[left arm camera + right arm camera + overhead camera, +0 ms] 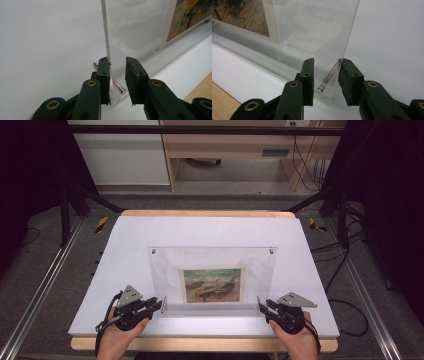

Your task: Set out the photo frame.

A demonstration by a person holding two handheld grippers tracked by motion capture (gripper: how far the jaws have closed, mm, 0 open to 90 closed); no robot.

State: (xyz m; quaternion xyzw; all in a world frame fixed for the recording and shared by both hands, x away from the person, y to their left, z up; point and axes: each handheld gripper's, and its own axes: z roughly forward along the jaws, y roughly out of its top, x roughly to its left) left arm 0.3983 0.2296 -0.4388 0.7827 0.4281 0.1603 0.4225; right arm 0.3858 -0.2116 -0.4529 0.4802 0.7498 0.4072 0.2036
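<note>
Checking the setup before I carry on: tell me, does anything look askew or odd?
Nothing stands out. The clear acrylic frame lies square on the table, with the picture straight inside. Left hand-held gripper and right hand-held gripper sit open at its near corners.

A white-topped table [125, 265] with a pale wooden edge is seen from above. A clear acrylic picture frame [212, 277] is stood on it near the front edge, a painted print of boats [212, 285] being held inside. Small metal pins [113, 82] are laid on the white surface at the frame's lower corners.
</note>
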